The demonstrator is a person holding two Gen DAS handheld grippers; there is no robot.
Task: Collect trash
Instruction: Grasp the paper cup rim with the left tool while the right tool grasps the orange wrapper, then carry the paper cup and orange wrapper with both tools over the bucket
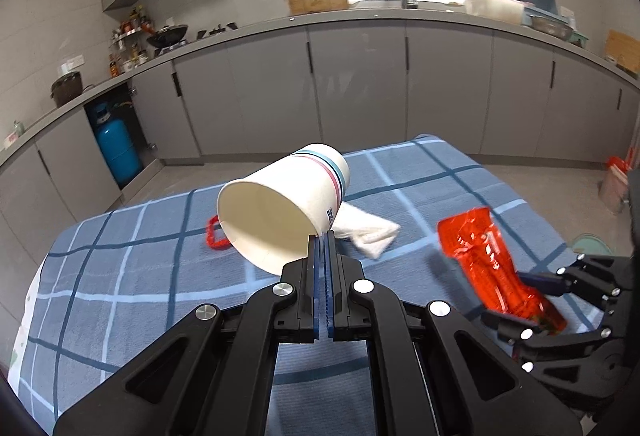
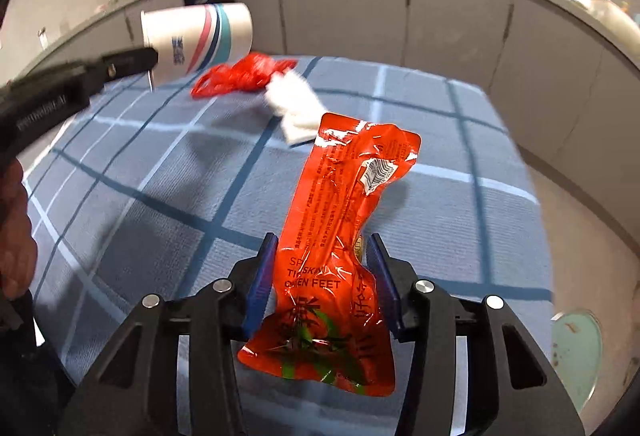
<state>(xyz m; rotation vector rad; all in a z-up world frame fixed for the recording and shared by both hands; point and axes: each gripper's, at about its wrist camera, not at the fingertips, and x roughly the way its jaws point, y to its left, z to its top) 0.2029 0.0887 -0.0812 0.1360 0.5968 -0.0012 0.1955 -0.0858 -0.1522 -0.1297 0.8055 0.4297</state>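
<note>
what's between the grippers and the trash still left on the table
Nothing visible. The white tissue and red plastic bag lie in the open on the checked cloth. But both grippers are full: the left gripper pinches the paper cup, the right gripper holds the red snack packet.

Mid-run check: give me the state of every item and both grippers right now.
Left gripper: shut on the cup's rim.
White paper cup with pink and blue stripes: lifted, tipped sideways, looks empty.
Right gripper: shut on the packet.
Red plastic snack packet: held off the cloth.
White crumpled tissue: lying on the blue checked tablecloth.
Red plastic bag: crumpled on the cloth.
</note>
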